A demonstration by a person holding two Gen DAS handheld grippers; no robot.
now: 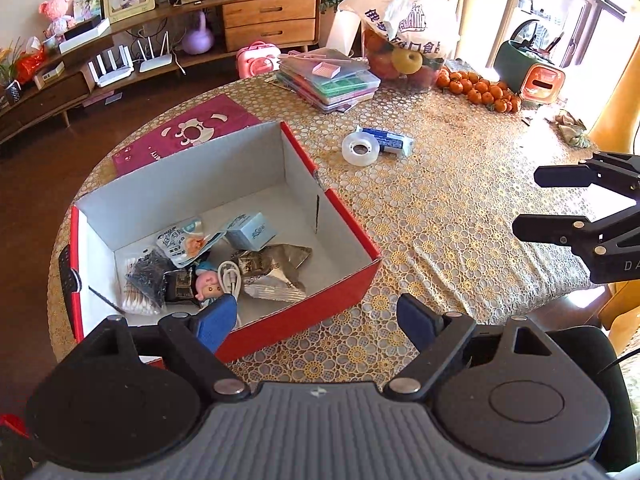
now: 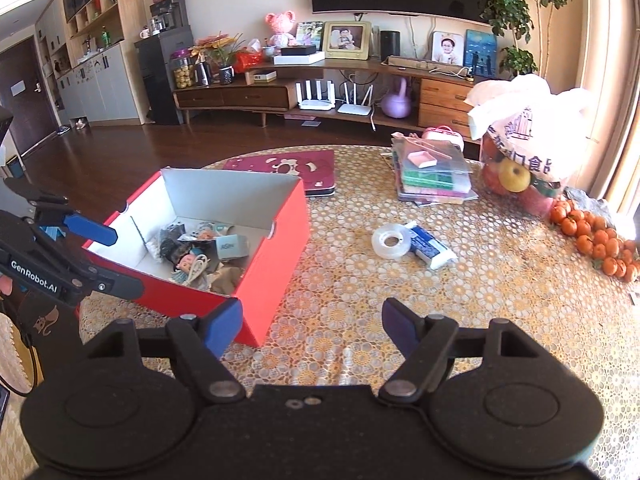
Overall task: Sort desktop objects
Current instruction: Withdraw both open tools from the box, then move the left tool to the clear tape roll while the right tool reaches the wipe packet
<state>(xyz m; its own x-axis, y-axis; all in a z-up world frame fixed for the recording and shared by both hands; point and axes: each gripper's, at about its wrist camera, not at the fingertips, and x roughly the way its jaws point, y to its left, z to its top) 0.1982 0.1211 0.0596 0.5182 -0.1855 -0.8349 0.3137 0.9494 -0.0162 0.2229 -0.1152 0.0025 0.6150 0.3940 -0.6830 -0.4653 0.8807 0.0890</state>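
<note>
A: What does the left wrist view show?

B: The left gripper [image 1: 316,320] has its jaws wide apart and holds nothing. Its left fingertip hangs over the near corner of the red box [image 1: 304,312], the other one over the tablecloth. Inside the box lie a small doll [image 1: 210,286], a white cable [image 1: 230,276], a light blue carton [image 1: 252,232], a crumpled foil wrapper [image 1: 276,272] and a pack of cotton swabs [image 1: 138,298]. Farther on the table [image 1: 460,220], the tape roll [image 1: 360,148] touches a blue and white packet [image 1: 388,140] — both well apart from the box. The right gripper [image 1: 528,204] enters from the right edge, also open and empty.

A: And the right wrist view?

B: The right gripper [image 2: 312,326] is spread wide, with nothing between the fingertips. The red box [image 2: 280,240] stands to the left, the tape roll [image 2: 390,242] and packet [image 2: 430,246] ahead on the table [image 2: 500,300] — still outside the box. The left gripper [image 2: 90,230] shows at the left edge, over the rim of the box.
</note>
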